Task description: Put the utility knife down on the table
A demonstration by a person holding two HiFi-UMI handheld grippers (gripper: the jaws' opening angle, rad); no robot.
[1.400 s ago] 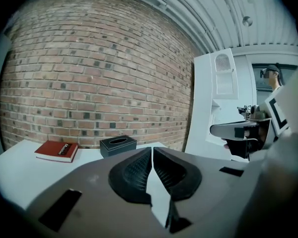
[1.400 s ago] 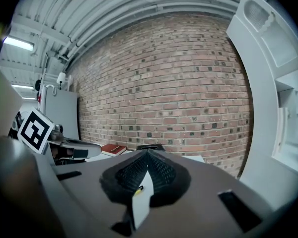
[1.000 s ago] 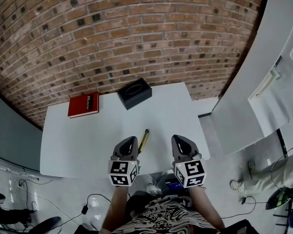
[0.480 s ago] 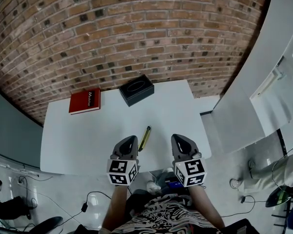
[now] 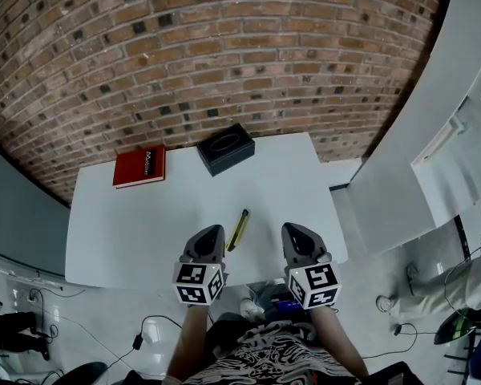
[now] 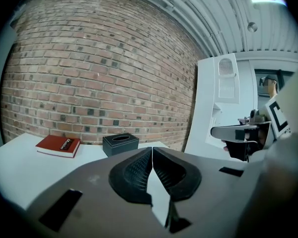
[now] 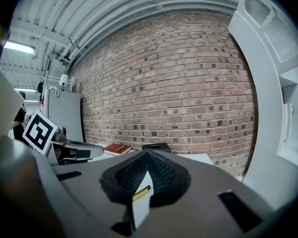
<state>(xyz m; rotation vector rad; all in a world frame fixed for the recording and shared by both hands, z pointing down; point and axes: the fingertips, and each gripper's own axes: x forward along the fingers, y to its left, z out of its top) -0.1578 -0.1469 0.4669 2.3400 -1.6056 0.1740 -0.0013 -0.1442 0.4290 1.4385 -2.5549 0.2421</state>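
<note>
Your left gripper (image 5: 212, 233) and right gripper (image 5: 292, 229) both have their jaws pressed together on nothing, and they hover over the near edge of the bench (image 5: 144, 231). The utility knife (image 5: 238, 229) lies flat on the bench between them, just beside your left gripper and touching neither. Compared with a second ago, almost nothing has shifted: knife and grippers sit where they were

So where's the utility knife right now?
In the head view, the utility knife lies on the white table near its front edge, between the left claw and the right claw.
</note>
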